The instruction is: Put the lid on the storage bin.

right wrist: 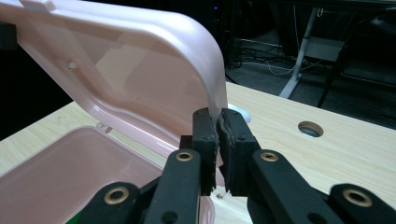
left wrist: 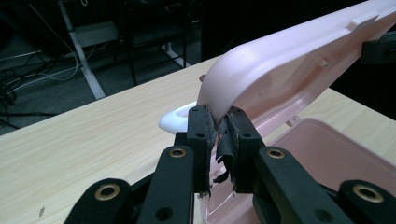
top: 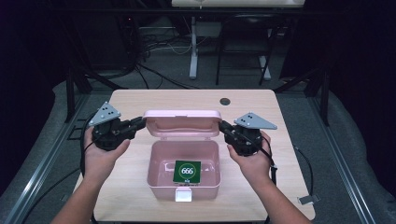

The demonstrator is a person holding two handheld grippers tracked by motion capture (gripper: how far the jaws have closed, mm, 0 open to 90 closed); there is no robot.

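While the pink box (top: 183, 175) sits open at the middle of the tabletop (top: 130, 100), the left gripper (top: 138, 124) and right gripper (top: 223, 126) each pinch a side edge of its raised lid (top: 182, 123), fingers (left wrist: 201, 135) pressed onto the thin plastic. A green card (top: 187, 171) lies inside. If one hand pulls ahead of the other, the lid could likely twist at its hinge, slip free, or drag the light box.

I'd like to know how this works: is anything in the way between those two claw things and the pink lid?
Nothing visible. The left gripper has its fingers clamped on one side edge of the lid, and the right gripper on the other. The lid stands open over the pink box, which holds a green card.
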